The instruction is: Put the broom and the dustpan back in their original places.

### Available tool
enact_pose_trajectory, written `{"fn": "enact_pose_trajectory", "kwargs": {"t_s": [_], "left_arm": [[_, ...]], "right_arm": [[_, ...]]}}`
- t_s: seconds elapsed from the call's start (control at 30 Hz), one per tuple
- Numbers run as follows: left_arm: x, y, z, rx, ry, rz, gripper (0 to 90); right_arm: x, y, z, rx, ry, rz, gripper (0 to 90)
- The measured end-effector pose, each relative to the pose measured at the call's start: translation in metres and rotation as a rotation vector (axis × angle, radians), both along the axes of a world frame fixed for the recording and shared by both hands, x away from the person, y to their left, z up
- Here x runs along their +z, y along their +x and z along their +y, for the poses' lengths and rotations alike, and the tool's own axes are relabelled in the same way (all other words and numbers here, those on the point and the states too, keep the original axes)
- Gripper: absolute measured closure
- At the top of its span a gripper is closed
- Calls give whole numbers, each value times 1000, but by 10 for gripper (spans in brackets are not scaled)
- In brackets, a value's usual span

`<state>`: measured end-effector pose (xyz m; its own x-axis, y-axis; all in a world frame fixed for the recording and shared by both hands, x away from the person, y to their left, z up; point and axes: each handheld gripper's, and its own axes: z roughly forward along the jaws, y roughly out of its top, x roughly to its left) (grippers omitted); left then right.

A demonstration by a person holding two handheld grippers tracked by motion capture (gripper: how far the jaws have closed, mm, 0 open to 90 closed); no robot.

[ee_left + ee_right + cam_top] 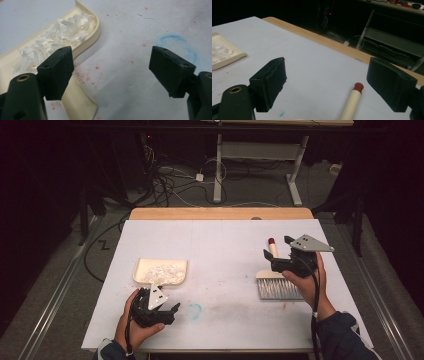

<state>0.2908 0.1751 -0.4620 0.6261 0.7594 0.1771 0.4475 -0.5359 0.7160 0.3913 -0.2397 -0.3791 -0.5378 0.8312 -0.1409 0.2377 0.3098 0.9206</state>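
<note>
A cream dustpan [142, 265] holding white paper scraps [162, 272] lies left of centre on the white sheet. My left gripper [162, 299] hovers just in front of it, open. In the left gripper view, my left gripper [113, 65] has its left jaw over the dustpan handle [77, 100], beside the scraps [57, 35], with bare sheet between the jaws. A hand brush [277, 289] with grey bristles and a red-tipped cream handle [272, 248] lies at the right. My right gripper [278, 247] stands open above that handle [352, 102], not touching it.
A blue chalk ring [194, 310] and red specks mark the sheet near the left gripper. The wooden table edge [220, 213] runs along the back. Beyond it are cables and a table frame [295, 175] on the floor.
</note>
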Motion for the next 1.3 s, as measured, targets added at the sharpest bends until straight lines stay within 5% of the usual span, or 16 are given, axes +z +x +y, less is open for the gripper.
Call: {"fn": "enact_pose_trajectory", "kwargs": {"t_s": [0.63, 1.3], "left_arm": [[6, -5, 0, -14, 22, -63, 191], [5, -6, -1, -24, 33, -56, 191]], "right_arm": [[6, -32, 9, 61, -37, -40, 167], [0, -70, -5, 74, -75, -94, 171]]}}
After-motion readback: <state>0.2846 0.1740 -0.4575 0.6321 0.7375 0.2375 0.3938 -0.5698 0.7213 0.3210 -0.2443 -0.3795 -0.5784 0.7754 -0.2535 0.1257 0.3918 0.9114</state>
